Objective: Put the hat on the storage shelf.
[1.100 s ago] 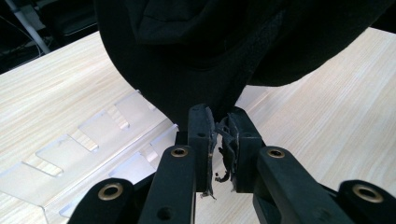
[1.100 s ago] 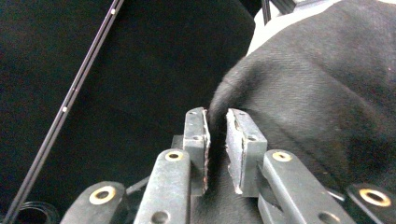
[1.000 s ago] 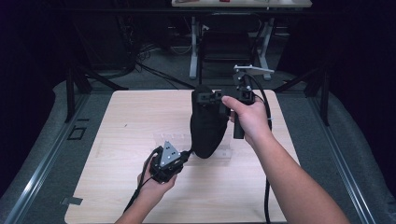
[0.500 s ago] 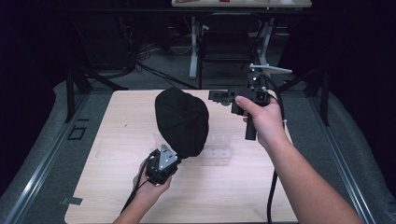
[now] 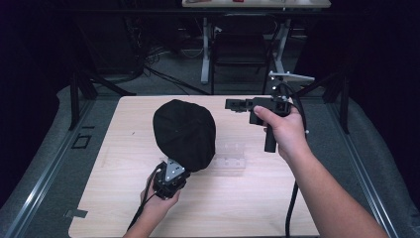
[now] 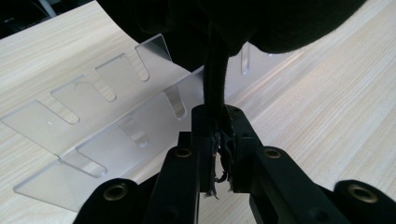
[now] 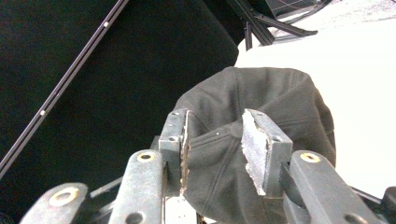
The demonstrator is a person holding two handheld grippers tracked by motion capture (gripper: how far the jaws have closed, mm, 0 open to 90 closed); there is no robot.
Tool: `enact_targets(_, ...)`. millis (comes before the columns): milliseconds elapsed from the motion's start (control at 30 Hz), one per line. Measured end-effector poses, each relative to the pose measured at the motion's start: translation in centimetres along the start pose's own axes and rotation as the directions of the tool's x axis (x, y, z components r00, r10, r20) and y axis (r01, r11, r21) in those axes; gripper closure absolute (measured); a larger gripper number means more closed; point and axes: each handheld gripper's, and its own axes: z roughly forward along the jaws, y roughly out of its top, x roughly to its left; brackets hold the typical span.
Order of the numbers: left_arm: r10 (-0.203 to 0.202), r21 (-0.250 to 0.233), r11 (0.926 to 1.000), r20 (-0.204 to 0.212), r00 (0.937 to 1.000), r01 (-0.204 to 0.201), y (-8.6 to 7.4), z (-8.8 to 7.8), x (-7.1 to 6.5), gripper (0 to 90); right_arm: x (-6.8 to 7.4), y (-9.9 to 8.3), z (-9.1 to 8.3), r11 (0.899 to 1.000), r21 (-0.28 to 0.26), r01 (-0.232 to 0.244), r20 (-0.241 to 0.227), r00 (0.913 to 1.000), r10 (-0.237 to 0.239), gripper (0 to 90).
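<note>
A black fabric cap [image 5: 184, 134] lies spread on the wooden table [image 5: 124, 148], left of centre. My left gripper [image 5: 176, 167] is at its near edge and is shut on a fold of the cap [image 6: 215, 70], which runs down between the pads of the left gripper [image 6: 218, 140]. My right gripper [image 5: 232, 104] is held level to the right of the cap, pointing left at it and apart from it. Its jaws have just been opening. In the right gripper view the right gripper [image 7: 217, 123] stands open, with the cap [image 7: 271, 98] lying beyond the tips, not pressed.
A clear plastic slotted rack [image 5: 230, 156] lies flat on the table just right of the cap, partly under it [image 6: 93, 130]. Dark stands and chair legs [image 5: 237, 59] are behind the table's far edge.
The cap was bunched upright between both grippers; now it is spread on the table to the left. The right gripper let go of it and drew back to the right.
</note>
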Motion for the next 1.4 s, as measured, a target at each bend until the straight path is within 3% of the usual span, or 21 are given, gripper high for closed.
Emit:
enact_targets(233,-0.051,-0.016,0.9986,0.018,0.9985,0.051,-0.7,0.0,0.5,83.4,-0.3,0.0,-0.2,1.000,0.002,-0.010,-0.001,1.0000,0.010,59.9)
enact_targets(700,-0.071,-0.013,0.9974,0.017,0.9973,0.071,-1.4,-0.2,0.6,77.6,-0.4,-0.1,-0.4,1.000,-0.003,-0.010,0.000,1.0000,0.010,58.0)
enact_targets(800,-0.075,-0.021,0.9969,0.016,0.9970,0.076,-1.4,-0.4,0.8,74.5,-0.5,-0.1,-0.5,1.000,-0.002,-0.011,0.002,0.9999,0.011,57.7)
enact_targets(933,-0.116,-0.032,0.9926,0.026,0.9929,0.117,-1.6,-0.9,1.0,70.0,-0.7,-0.2,-0.6,1.000,-0.001,-0.008,0.012,0.9999,0.008,57.7)
enact_targets(1133,-0.123,-0.039,0.9916,0.027,0.9921,0.124,-1.7,-2.0,1.7,59.4,-0.9,-0.3,-1.0,1.000,-0.004,-0.008,0.022,0.9997,0.008,57.0)
enact_targets(1400,-0.172,-0.043,0.9839,0.044,0.9842,0.173,-2.1,-3.2,2.7,47.3,-1.0,-0.5,-1.7,1.000,-0.016,0.016,0.053,0.9985,-0.015,53.3)
